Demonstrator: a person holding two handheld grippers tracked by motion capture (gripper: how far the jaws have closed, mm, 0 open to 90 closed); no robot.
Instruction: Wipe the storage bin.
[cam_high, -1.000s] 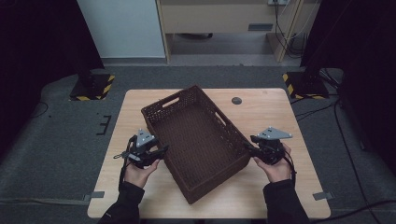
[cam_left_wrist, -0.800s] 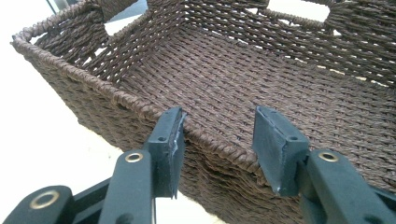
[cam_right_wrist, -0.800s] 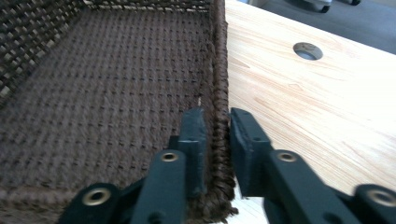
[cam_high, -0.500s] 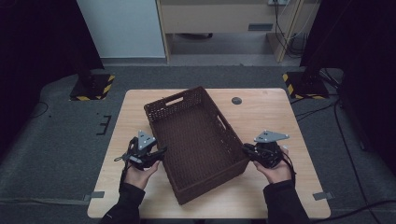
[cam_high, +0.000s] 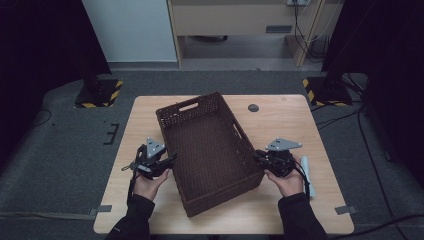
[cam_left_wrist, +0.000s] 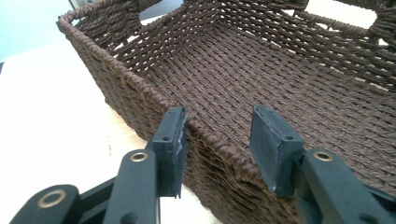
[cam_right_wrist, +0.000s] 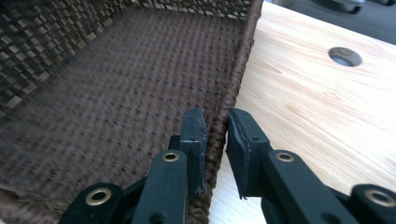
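A dark brown woven basket (cam_high: 210, 150) lies askew on the wooden table (cam_high: 300, 125), with nothing inside it. My left gripper (cam_high: 172, 158) is at its left long wall. Those jaws have just been closing a little and straddle the rim (cam_left_wrist: 210, 140); the inner pad (cam_left_wrist: 271, 149) stands clear of the weave, so this gripper is open. My right gripper (cam_high: 256, 156) is at the right long wall near the front corner. Its jaws have been closing, and the pads (cam_right_wrist: 196, 140) now pinch the wall (cam_right_wrist: 236, 79) between them.
A small dark round grommet (cam_high: 253, 107) sits in the tabletop behind the basket, also seen as the grommet (cam_right_wrist: 344, 56). A white roll (cam_high: 306, 172) lies beside my right hand, near the table's right edge. Yellow-and-black stand bases (cam_high: 327, 90) rest on the floor.
The basket's near end has swung to the left. My right gripper has come in against the right wall and narrowed its jaws on it. The left hand has stayed put.
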